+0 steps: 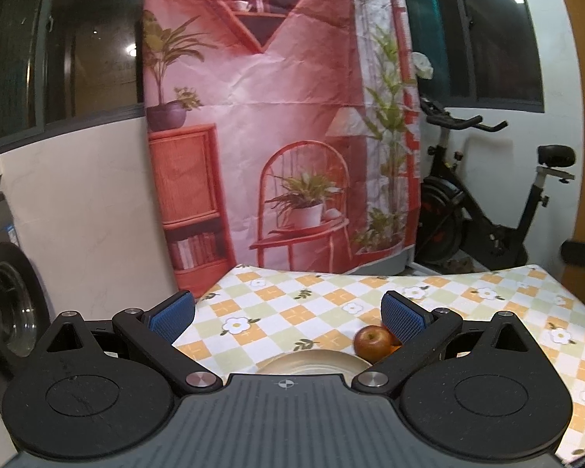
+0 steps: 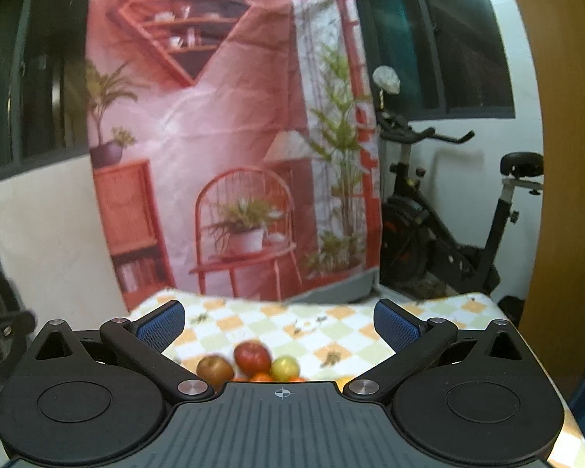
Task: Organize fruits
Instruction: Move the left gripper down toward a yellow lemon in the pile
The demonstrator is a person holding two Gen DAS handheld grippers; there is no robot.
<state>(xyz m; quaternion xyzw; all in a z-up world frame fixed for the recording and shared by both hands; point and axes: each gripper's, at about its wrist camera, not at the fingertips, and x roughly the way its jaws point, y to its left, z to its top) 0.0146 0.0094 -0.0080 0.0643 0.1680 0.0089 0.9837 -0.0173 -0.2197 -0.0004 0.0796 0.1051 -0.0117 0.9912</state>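
Both sets of jaws stand released and hold nothing: the left gripper (image 1: pixel 288 318) hangs above a pale plate (image 1: pixel 312 362) that looks bare, though much of it is hidden. Just beyond its rim a red apple (image 1: pixel 372 342) rests on the checked desk (image 1: pixel 292 304). Under the right gripper (image 2: pixel 279 323), 3 apples (image 2: pixel 253 357) and several oranges (image 2: pixel 262 377) sit bunched together. Judging from this, sorting has hardly begun; every fruit is left to place. A printed backdrop (image 1: pixel 273 117) hangs behind.

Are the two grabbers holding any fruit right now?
No. The left gripper and right gripper are both open and empty; the apples sit on the table.
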